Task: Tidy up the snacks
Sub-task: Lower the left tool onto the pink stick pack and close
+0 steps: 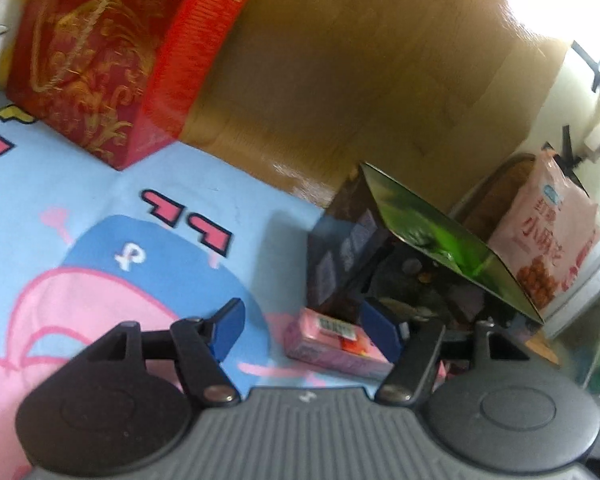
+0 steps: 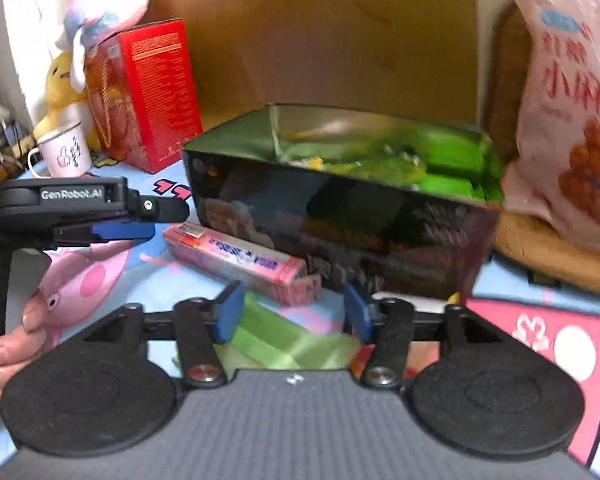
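Right wrist view – right gripper (image 2: 292, 316) and left gripper (image 1: 304, 328) both hang open, holding nothing, near the pink snack box (image 2: 240, 258) beside the dark box (image 2: 340, 216).

A long pink snack pack (image 2: 236, 258) lies flat beside a dark, green-lined open box (image 2: 340, 216).

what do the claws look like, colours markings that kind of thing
Both claws match: two blue pads on black linkage arms with silver pivot bolts, above two round black discs and a ribbed grey body bearing a small white logo. See the left claw and right claw. From the side, the left claw's black casing reads "GenRobot.AI" in white. A bare hand grips its handle; no sleeve shows.
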